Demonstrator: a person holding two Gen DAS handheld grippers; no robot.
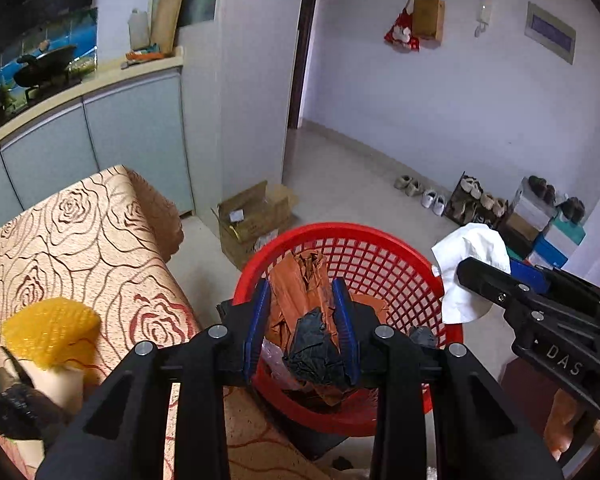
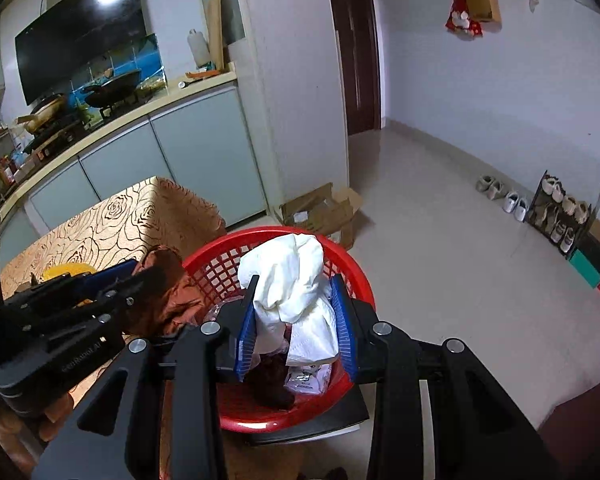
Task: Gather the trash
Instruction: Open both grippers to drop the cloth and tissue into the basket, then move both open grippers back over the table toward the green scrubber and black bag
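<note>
Trash was held in both claws above the red basket (image 1: 380, 240). Left claw (image 1: 302, 328) was clenched on crumpled orange paper (image 1: 300, 284) with a black plastic scrap (image 1: 316, 348); right claw (image 2: 296, 320) was clenched on white tissue (image 2: 296, 280). All judged light, soft, compressible and unbreakable, though easily torn; a pinch on the bunched middle was judged best. More scraps lay on the patterned surface (image 1: 80, 232).

red basket (image 1: 384, 240) mouth open above, table (image 1: 80, 240) edge beside
</note>
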